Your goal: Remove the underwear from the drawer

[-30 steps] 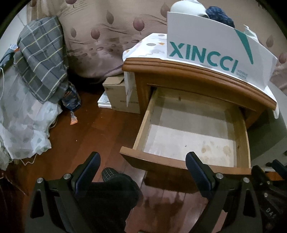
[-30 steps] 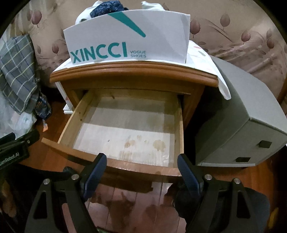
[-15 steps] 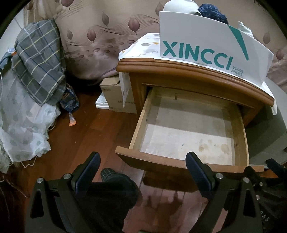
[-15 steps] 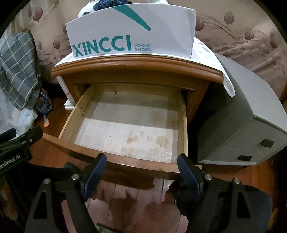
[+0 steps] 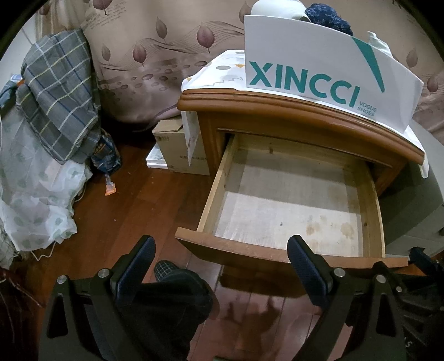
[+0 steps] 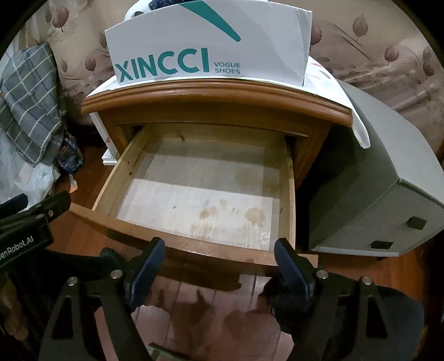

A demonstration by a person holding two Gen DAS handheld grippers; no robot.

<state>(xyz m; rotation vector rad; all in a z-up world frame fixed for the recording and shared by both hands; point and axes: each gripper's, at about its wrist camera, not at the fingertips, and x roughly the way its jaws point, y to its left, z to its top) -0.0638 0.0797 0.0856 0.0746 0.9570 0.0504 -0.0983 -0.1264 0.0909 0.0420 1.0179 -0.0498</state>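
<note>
Black plastic with dark-blue ribbed pads: left claw [image 5: 220, 244], released, jaws spread wide, nothing between them. Right claw [image 6: 219, 244] the same, slack and empty. Both tilted steeply downward, hovering just outside the curved front of the drawer [image 5: 219, 180] and above the dark wooden floor [image 5: 125, 208], touching neither. Held back and high, probably for a full look into the box rather than for any reach.

Inside the drawer: bare pale liner, a few brown stains toward the near right, no cloth at all. Pulled well out of the nightstand [image 5: 277, 108], likely left that way as proof of an emptied space.

No underwear in the drawer. Best guess at its place: the white XINCCI shoe box [image 5: 319, 69] on the nightstand's top, standing on a patterned white cloth, with a dark blue bundle [image 5: 327, 16] and a white bundle [image 5: 274, 8] showing over its back edge. Cannot tell whether either is the garment. Only the rounded crowns visible, so no reading of a long axis or of which way it points; bunched, not laid flat.

Judged from that: removal apparently done, little left beyond pulling away.

Further out: grey cabinet [image 6: 374, 172] just beside the nightstand, cardboard carton [image 5: 177, 150] on the other side, plaid fabric [image 5: 61, 91] heaped well apart.
</note>
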